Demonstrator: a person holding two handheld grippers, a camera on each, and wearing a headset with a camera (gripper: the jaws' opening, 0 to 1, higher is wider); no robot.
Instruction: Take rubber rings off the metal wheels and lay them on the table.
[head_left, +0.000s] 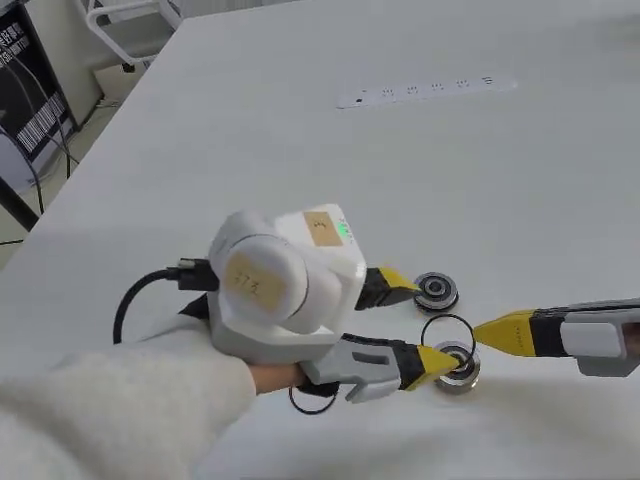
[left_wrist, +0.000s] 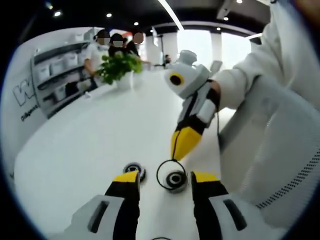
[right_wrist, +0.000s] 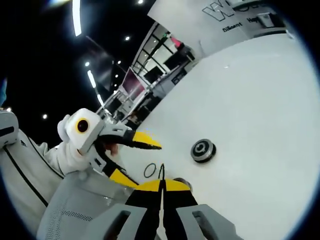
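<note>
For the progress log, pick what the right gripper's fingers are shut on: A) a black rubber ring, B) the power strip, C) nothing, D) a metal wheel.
A: the right gripper has its fingers closed together on the thin rubber ring, which loops by the metal wheel.
</note>
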